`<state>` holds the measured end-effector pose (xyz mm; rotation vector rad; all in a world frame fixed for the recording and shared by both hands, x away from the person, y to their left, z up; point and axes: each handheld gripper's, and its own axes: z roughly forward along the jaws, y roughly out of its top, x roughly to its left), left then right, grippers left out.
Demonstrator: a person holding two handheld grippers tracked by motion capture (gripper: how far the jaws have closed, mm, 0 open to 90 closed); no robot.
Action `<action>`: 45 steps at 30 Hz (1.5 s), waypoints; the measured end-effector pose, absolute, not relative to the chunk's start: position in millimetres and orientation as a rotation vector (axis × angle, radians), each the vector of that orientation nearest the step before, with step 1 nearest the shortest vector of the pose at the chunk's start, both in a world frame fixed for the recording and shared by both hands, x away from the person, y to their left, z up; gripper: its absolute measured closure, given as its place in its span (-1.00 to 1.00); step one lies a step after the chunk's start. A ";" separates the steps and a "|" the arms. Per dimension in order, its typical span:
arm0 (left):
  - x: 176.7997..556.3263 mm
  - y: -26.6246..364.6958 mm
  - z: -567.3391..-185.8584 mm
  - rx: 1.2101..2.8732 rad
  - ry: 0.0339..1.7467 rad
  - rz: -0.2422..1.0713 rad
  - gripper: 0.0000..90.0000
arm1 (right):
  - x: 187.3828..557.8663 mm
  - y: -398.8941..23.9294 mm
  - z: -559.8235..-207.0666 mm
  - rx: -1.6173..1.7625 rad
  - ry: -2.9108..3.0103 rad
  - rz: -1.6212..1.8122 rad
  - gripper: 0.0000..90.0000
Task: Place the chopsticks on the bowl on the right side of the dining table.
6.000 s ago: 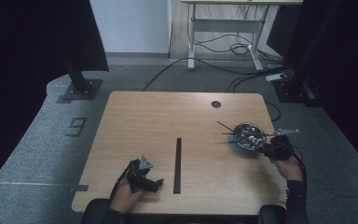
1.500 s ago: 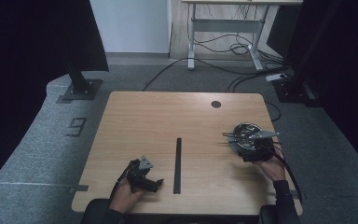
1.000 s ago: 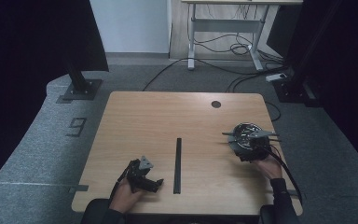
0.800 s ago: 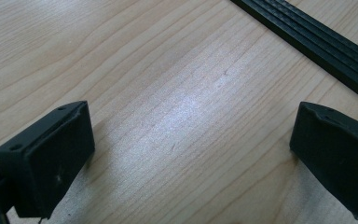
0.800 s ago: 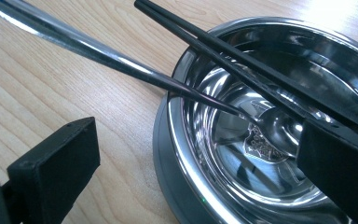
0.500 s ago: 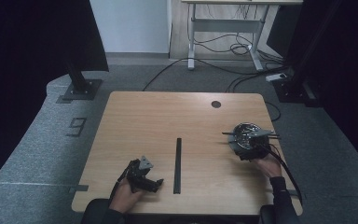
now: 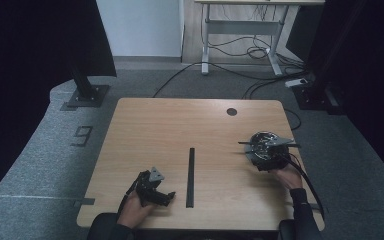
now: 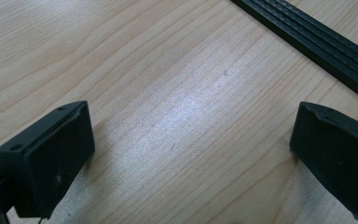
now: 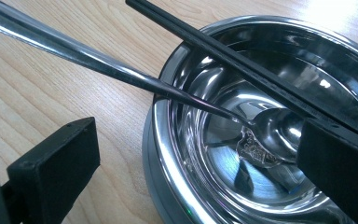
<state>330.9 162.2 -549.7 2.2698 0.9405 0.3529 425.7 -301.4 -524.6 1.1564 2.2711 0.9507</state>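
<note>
A shiny steel bowl (image 9: pixel 261 140) stands at the table's right side (image 7: pixel 260 140). In it lie a metal spoon (image 9: pixel 261 135), whose handle runs out over the rim, and black chopsticks (image 9: pixel 242 60) that rest across the rim. My right gripper (image 9: pixel 196 172) is open and straddles the bowl's near rim, one jaw outside over the wood, the other above the inside. In the high view the right gripper (image 7: pixel 269 156) sits at the bowl's near side. My left gripper (image 8: pixel 191 149) is open over bare wood, and rests at the front left (image 7: pixel 152 189).
A long black strip (image 7: pixel 190 170) lies along the middle of the wooden table (image 7: pixel 180 125), and it also crosses the left gripper view (image 8: pixel 317 42). A round black hole (image 7: pixel 231 111) sits near the far edge. Cables and desk legs lie on the floor beyond.
My right gripper has moved left from the bowl's right side to its near rim over the six seconds. The left gripper has stayed where it was.
</note>
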 end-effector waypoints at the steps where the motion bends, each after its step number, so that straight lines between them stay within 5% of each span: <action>1: 330.9 162.2 -549.7 2.270 0.940 0.353 -1.00 | 425.7 -301.4 -524.6 1.156 2.271 0.951 -1.00; 19: 330.9 162.2 -549.7 2.270 0.940 0.353 -1.00 | 421.9 -306.1 -517.2 1.153 2.261 0.959 -1.00; 30: 330.9 162.2 -549.7 2.270 0.940 0.353 -1.00 | 410.9 -339.2 -498.1 1.260 2.110 0.988 -1.00; 45: 330.9 162.3 -549.6 2.272 0.939 0.353 -1.00 | 413.8 -375.7 -516.5 1.462 1.858 0.867 -1.00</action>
